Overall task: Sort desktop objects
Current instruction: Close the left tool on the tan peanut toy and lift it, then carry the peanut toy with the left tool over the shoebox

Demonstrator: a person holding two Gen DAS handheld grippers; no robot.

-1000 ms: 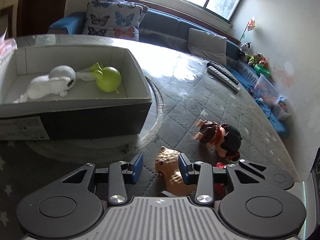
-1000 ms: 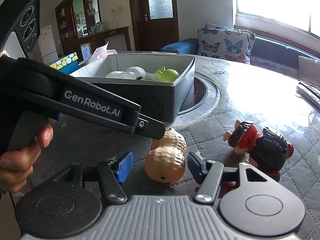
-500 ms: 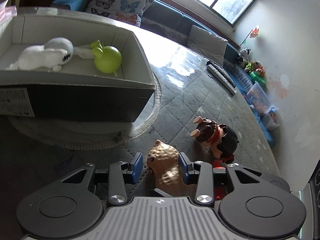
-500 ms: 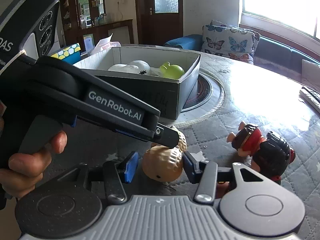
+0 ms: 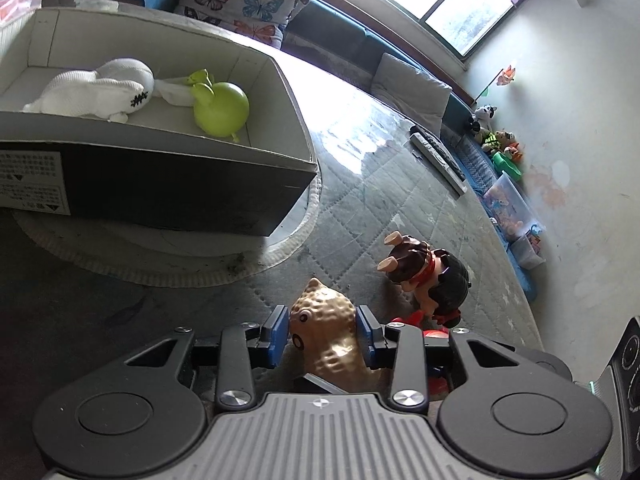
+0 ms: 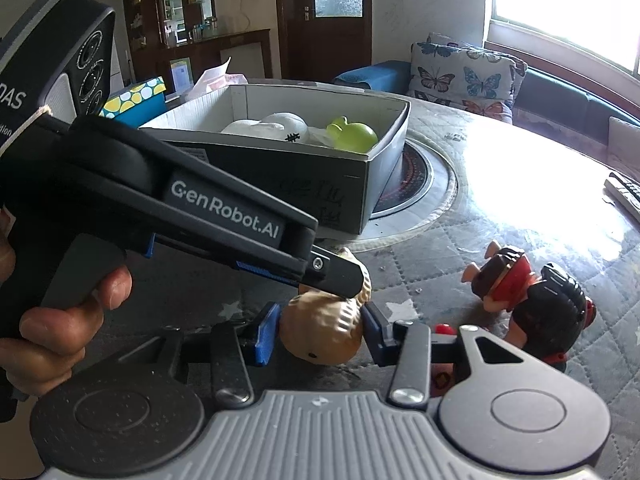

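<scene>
A tan peanut-shaped toy (image 5: pixel 326 330) lies on the quilted table. My left gripper (image 5: pixel 322 335) is shut on it, blue pads against both its sides. In the right wrist view the same peanut toy (image 6: pixel 322 334) sits between the pads of my right gripper (image 6: pixel 318 332), which also press its sides, while the left gripper's finger (image 6: pixel 336 276) crosses over it. The open cardboard box (image 5: pixel 160 176) holds a white plush (image 5: pixel 100 90) and a green round toy (image 5: pixel 220 108). A dark-haired doll figure (image 5: pixel 428 276) lies right of the peanut.
The box (image 6: pixel 304 184) stands on a round inset in the table (image 6: pixel 424 188). Remote controls (image 5: pixel 438 156) lie at the far table edge. A small red toy (image 6: pixel 442 330) sits behind my right finger. A sofa with butterfly cushions (image 6: pixel 464 74) stands beyond the table.
Both grippers have closed in on the peanut toy; the jaws were wide apart a second ago and now press its sides. The left gripper moved forward over it.
</scene>
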